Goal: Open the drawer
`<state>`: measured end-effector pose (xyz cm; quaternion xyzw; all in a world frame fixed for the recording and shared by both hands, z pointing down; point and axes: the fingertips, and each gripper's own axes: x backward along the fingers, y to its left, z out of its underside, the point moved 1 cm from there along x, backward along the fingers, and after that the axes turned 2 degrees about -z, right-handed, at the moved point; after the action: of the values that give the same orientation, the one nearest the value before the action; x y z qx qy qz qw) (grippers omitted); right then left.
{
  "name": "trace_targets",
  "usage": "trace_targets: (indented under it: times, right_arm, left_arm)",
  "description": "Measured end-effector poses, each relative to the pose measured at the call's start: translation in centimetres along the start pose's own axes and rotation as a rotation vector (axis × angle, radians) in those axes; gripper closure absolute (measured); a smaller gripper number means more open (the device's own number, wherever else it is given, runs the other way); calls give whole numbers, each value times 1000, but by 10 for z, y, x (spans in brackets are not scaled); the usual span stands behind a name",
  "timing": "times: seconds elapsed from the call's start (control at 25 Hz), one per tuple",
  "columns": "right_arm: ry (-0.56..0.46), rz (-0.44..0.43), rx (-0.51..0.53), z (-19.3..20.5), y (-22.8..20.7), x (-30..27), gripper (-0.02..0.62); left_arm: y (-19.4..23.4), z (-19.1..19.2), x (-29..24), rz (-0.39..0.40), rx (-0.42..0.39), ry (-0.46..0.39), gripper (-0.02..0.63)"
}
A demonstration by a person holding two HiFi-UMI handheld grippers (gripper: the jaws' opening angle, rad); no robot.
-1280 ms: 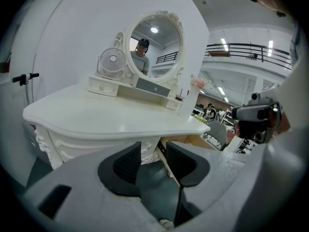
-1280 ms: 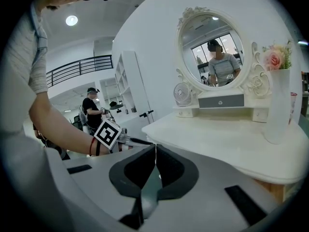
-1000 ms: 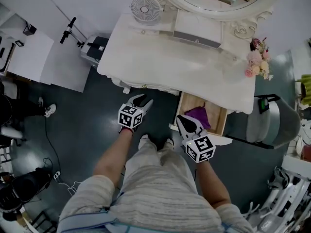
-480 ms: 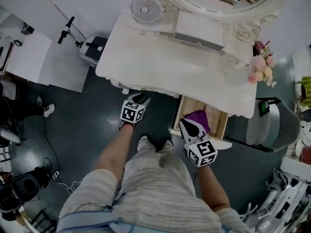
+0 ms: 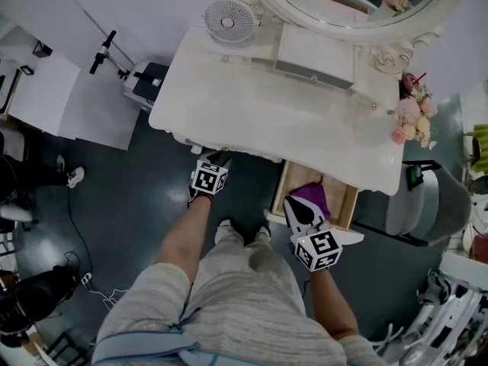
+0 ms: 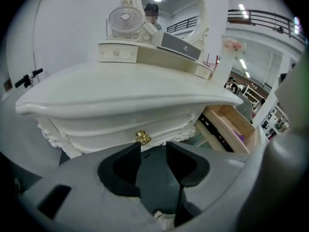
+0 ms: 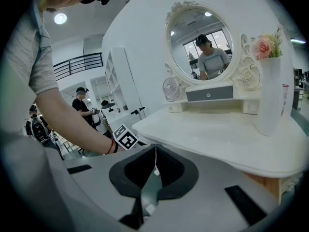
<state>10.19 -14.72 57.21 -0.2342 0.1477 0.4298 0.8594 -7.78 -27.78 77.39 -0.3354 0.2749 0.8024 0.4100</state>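
Left tool point(image 6: 153, 148) has its jaws spread with nothing between them, and the gold knob point(image 6: 142, 138) of the shut centre drawer point(image 6: 120, 122) sits just ahead of its tips, under the worktop point(image 6: 125, 88) edge. Right tool point(image 7: 154, 151) is pressed together and empty. To the left tool's right, a side drawer point(image 6: 227, 129) stands pulled out.

No word, number or brand name can be read anywhere. The only printed signs are black-and-white square code patterns. One is on the top face of the left white cube point(image 5: 208, 178), which is part of the left gripper point(image 5: 218, 158). Another is on the right white cube point(image 5: 318, 250) of the right gripper point(image 5: 297, 206). Neither pattern carries letters or digits.
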Motion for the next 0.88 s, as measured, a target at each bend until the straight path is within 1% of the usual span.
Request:
trace_targets:
  times: [0.24, 0.4, 0.52, 0.64, 0.8, 0.88]
  right_arm:
    - [-4, 17, -19, 0, -5, 3, 585]
    - [4, 29, -28, 3, -11, 5, 584]
    - [7, 40, -36, 5, -15, 8, 584]
    - [7, 45, -36, 4, -18, 10, 586]
    - [3, 57, -40, 3, -23, 13, 586]
    - [3, 61, -44, 3, -24, 14, 586]
  left_arm:
    - [10, -4, -17, -23, 6, 39, 442]
    - [15, -7, -27, -67, 14, 56, 428]
    - [18, -5, -34, -98, 43, 73, 428]
    - [21, -6, -41, -127, 44, 74, 430]
    - [23, -5, -51, -142, 55, 65, 431]
    - [24, -2, -50, -147, 61, 87, 443]
